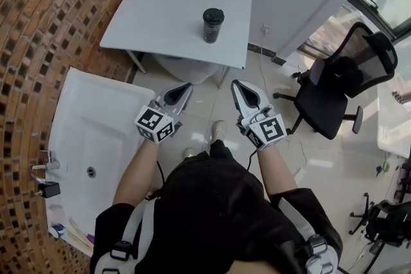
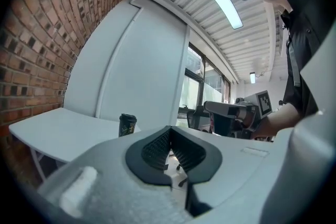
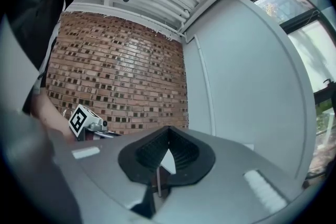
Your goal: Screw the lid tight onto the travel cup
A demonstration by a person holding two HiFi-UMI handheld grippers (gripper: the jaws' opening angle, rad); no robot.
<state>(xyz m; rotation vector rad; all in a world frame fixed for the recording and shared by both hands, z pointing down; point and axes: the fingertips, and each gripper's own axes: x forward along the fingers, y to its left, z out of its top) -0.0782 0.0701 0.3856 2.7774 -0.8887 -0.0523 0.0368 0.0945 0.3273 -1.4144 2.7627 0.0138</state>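
Observation:
A dark travel cup point(image 1: 212, 25) with a black lid on top stands upright on the white table point(image 1: 160, 16); it also shows small in the left gripper view as the cup point(image 2: 127, 125). My left gripper point(image 1: 187, 86) and right gripper point(image 1: 236, 85) hang side by side over the floor, well short of the table and the cup. Both are shut with nothing between the jaws. The left gripper point(image 2: 169, 131) points toward the table. The right gripper point(image 3: 168, 131) faces the brick wall, and the cup is out of its view.
A white sink counter point(image 1: 96, 131) with a tap point(image 1: 45, 167) runs along the brick wall point(image 1: 45, 16) at the left. A black office chair point(image 1: 340, 86) stands at the right. Tiled floor point(image 1: 212, 99) lies between me and the table.

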